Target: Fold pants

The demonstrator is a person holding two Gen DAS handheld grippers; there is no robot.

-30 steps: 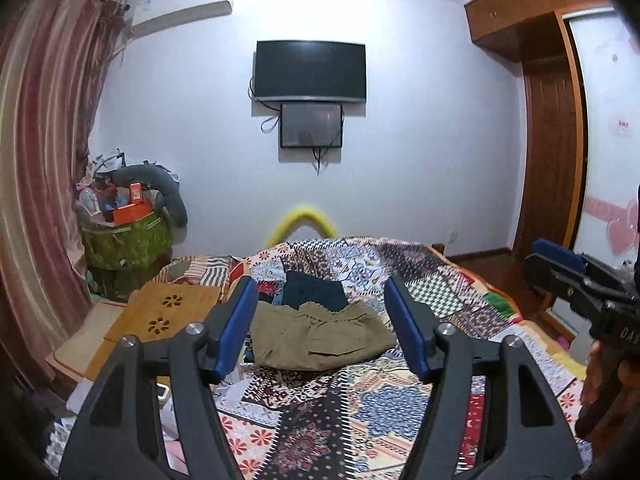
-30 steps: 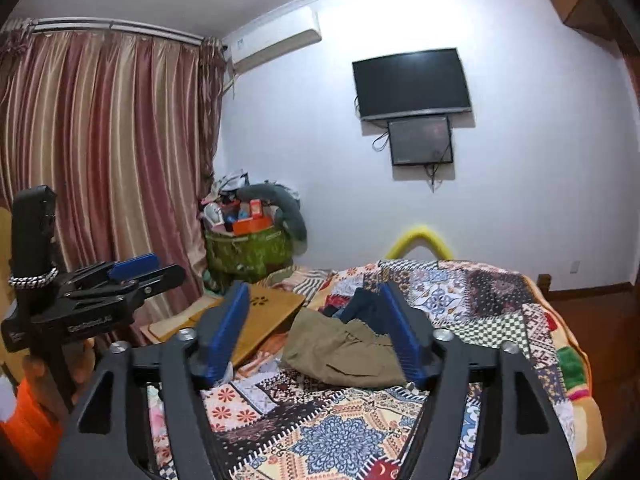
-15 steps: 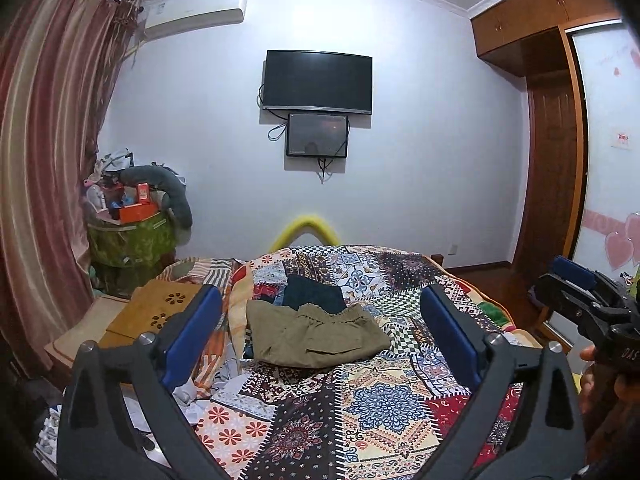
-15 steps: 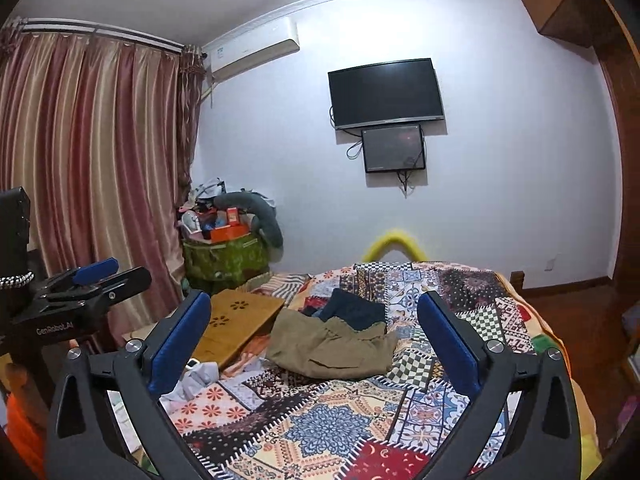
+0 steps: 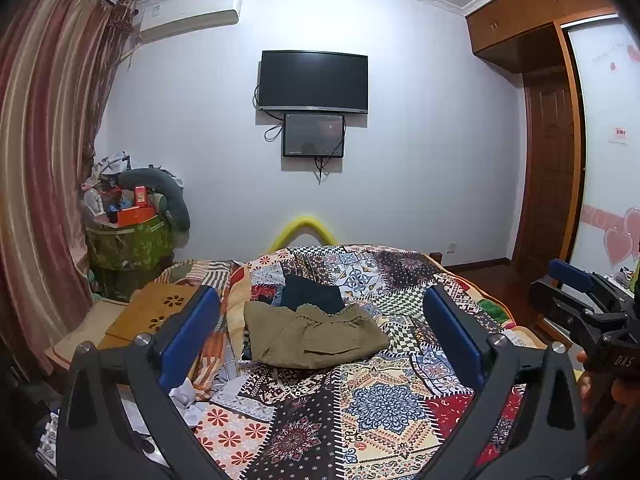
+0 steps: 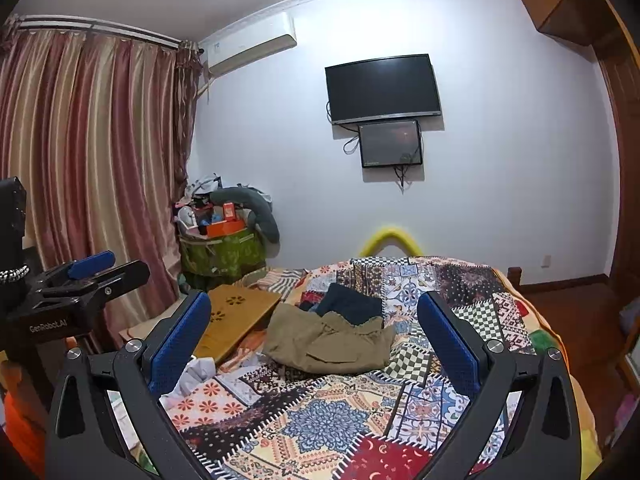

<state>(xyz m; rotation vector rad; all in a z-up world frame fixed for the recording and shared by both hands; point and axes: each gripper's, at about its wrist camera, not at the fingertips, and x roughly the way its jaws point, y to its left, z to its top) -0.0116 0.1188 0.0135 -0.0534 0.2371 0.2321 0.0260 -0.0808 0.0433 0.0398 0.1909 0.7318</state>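
Olive-khaki pants (image 5: 316, 336) lie crumpled in the middle of the patchwork bed (image 5: 384, 400), seen also from the right wrist as the same pants (image 6: 332, 342). A dark navy garment (image 5: 312, 294) lies just behind them. My left gripper (image 5: 320, 332) hangs well short of the pants, its blue-padded jaws spread wide with nothing between them. My right gripper (image 6: 314, 332) is likewise held back from the bed, jaws wide and empty. Each gripper shows in the other's view: the right gripper (image 5: 576, 296) at the far right, the left gripper (image 6: 86, 276) at the far left.
A wooden lap table (image 5: 156, 312) rests on the bed's left edge beside crumpled white paper (image 5: 188, 396). A green bin (image 5: 128, 248) piled with clutter stands by the striped curtain (image 5: 44, 160). A TV (image 5: 314, 80) hangs on the far wall; a wardrobe (image 5: 548, 160) stands right.
Both grippers' jaws have spread from partly closed to wide open. The hands stayed about where they were, and the pants have not moved.
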